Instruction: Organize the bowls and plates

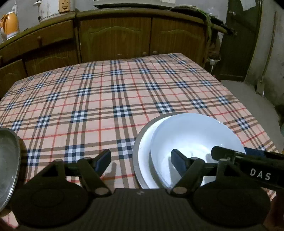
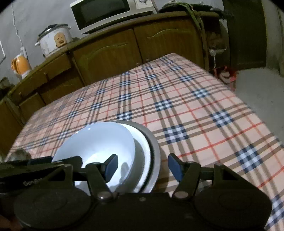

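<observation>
A white bowl [image 1: 193,140] sits tilted in a stack: under it a white plate [image 1: 144,160] and a grey metal plate [image 1: 136,151], on the plaid tablecloth [image 1: 106,99]. My left gripper [image 1: 141,160] is open, its jaws astride the stack's left rim, with nothing held. A steel bowl [image 1: 7,160] shows at the left edge. In the right wrist view the same white bowl [image 2: 99,140] sits on the white plate [image 2: 145,151] and the grey plate [image 2: 154,142]. My right gripper [image 2: 142,166] is open, astride the stack's right rim.
Wooden cabinets [image 1: 115,39] run behind the table. On them stand a microwave [image 2: 106,12], a rice cooker [image 2: 55,40] and an orange kettle [image 2: 21,65]. The table's right edge drops to a grey floor [image 2: 257,85].
</observation>
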`<state>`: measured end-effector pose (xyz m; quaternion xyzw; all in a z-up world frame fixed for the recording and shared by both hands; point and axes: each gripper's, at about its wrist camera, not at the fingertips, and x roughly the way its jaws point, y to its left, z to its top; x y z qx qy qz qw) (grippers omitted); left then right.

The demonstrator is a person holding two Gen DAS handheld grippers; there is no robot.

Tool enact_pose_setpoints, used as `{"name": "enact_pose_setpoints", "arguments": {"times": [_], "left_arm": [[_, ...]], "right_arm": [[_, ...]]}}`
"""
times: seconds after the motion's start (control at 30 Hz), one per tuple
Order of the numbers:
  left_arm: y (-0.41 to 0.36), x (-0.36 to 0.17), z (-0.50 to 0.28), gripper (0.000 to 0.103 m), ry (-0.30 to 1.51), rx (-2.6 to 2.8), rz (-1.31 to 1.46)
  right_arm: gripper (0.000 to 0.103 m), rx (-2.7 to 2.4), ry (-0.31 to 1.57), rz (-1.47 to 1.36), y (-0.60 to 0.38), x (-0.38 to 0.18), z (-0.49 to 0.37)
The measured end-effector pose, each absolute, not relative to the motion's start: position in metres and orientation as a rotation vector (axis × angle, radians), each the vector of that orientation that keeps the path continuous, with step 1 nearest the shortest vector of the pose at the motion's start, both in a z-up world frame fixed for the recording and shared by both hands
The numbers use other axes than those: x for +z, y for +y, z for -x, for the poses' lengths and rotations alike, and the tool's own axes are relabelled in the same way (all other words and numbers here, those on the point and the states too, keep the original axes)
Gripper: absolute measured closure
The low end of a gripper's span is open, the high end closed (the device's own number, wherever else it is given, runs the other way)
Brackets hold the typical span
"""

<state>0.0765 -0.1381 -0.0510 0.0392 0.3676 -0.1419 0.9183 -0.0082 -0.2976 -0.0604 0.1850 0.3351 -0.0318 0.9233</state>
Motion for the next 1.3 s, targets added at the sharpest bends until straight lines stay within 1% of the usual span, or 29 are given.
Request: {"name": "enact_pose_setpoints", "arguments": {"times": [0.7, 0.8, 0.87, 0.9, 0.93, 1.03, 1.2, 1.3], "left_arm": [[-0.145, -0.062, -0.087, 0.026, 0.763, -0.294, -0.092], [-0.143, -0.065, -0.090, 0.025, 0.757, -0.305, -0.076], [-0.140, -0.066, -0.092, 0.033, 0.759, -0.335, -0.051], [-0.140, -0.066, -0.093, 0.047, 0.759, -0.377, -0.029], [-0.141, -0.066, -0.092, 0.050, 0.758, -0.389, -0.020], [-0.143, -0.067, -0.091, 0.050, 0.752, -0.386, -0.025], [-0.140, -0.064, -0.091, 0.051, 0.775, -0.383, -0.001], [-0.139, -0.057, -0.087, 0.051, 0.757, -0.375, -0.010]], "right_arm": [[0.028, -0.042, 0.704, -0.385, -0.300, -0.072, -0.002], [0.028, -0.021, 0.714, -0.419, -0.302, -0.078, -0.005], [0.029, -0.004, 0.720, -0.442, -0.304, -0.079, -0.008], [0.039, 0.022, 0.721, -0.463, -0.304, -0.081, -0.009], [0.040, 0.031, 0.721, -0.482, -0.304, -0.081, -0.010], [0.043, 0.021, 0.713, -0.494, -0.303, -0.080, -0.008], [0.045, 0.004, 0.712, -0.469, -0.298, -0.075, -0.006], [0.045, 0.014, 0.704, -0.474, -0.299, -0.070, -0.005]]}}
